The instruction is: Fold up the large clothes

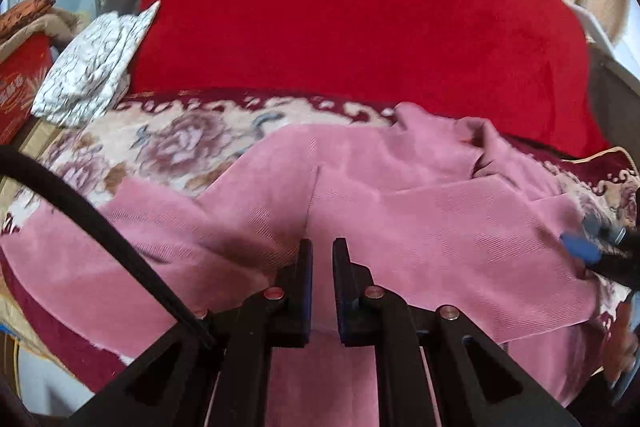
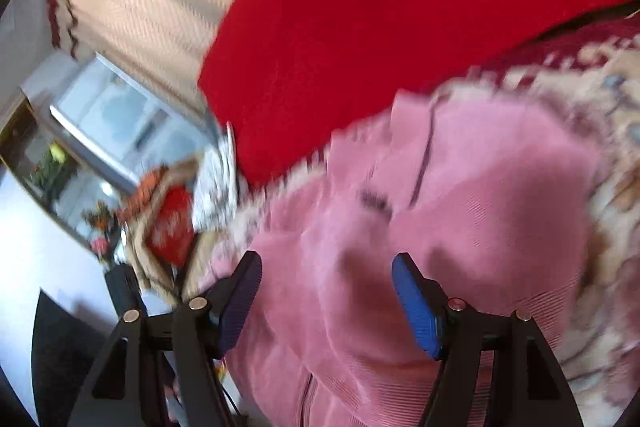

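Observation:
A large pink ribbed garment [image 1: 420, 211] lies rumpled on a floral sofa cover [image 1: 172, 139]. My left gripper [image 1: 322, 247] points down at its middle. Its jaws stand narrow, with a ridge of the pink cloth pinched between them. My right gripper [image 2: 326, 267] hangs open just over the pink garment [image 2: 500, 187], near a dark zip line, and its pads are not pressing on the cloth. The right wrist view is blurred. At the right edge of the left wrist view one of the right gripper's blue pads [image 1: 580, 249] shows against the garment's side.
A red blanket [image 1: 360, 19] covers the sofa back behind the garment. A folded white patterned cloth [image 1: 92, 67] and red-gold cushions [image 1: 20, 79] lie at the left end. A black cable [image 1: 80, 211] crosses the lower left. A window [image 2: 120, 123] and floor lie beyond the sofa's end.

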Demonstrator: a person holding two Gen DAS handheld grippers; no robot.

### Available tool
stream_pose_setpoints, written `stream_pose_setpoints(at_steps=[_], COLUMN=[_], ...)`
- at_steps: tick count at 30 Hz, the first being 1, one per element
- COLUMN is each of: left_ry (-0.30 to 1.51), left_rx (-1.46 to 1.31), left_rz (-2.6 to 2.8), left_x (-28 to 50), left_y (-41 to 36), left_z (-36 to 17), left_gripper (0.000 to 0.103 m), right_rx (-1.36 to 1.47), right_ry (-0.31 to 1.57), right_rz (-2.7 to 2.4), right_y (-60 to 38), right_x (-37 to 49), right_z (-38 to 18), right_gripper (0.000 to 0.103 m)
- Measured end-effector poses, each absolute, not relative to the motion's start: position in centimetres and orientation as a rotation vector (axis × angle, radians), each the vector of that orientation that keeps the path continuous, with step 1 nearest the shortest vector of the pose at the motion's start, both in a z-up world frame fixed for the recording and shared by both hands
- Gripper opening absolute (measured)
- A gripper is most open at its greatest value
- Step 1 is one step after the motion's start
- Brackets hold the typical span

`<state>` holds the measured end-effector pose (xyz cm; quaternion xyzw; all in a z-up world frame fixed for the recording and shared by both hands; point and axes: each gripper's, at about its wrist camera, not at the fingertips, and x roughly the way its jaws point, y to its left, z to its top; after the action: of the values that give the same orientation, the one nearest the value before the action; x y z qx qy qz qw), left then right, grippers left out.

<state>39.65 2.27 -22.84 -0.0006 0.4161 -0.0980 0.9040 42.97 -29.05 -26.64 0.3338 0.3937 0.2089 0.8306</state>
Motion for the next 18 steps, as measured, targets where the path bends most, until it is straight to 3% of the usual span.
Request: stream_pose_setpoints(at_steps=[1, 2, 5, 8, 11, 18], left_ry=[0.877, 0.88, 0.818, 0.692, 0.604, 0.635], left_rx=[-0.019, -0.045, -0.109, -0.176, -0.322, -0.795], left_rz=[-0.206, -0.214, -0.174, -0.026, 0.182, 0.415], left_x=[39.9, 40.1, 39.2, 37.5, 36.1, 33.5], left_y=[2.7, 3.0, 5.9, 10.5, 17.2, 31.2], left_z=[-22.9, -22.9, -21.6, -19.4, -18.7, -23.7], left_gripper=[0.015, 0.026, 0.066, 0.069, 0.08, 0.077], right_rx=[0.671, 0.63, 0.52, 0.536, 0.535, 0.521], right_ry=[0.909, 0.962, 0.932, 0.829, 0.761, 0.785], right_rz=[0.435, 0.414, 0.39, 0.422, 0.402, 0.381], right_y=[-28.0, -27.1, -25.5, -25.7, -26.3, -25.8], right_x=[43.5, 43.8, 43.4, 42.4, 41.7, 41.9], right_z=[-27.5, -28.3, -27.6, -26.1, -25.2, -25.9], right_gripper=[0.07, 0.071, 0.071, 0.071, 0.071, 0.071])
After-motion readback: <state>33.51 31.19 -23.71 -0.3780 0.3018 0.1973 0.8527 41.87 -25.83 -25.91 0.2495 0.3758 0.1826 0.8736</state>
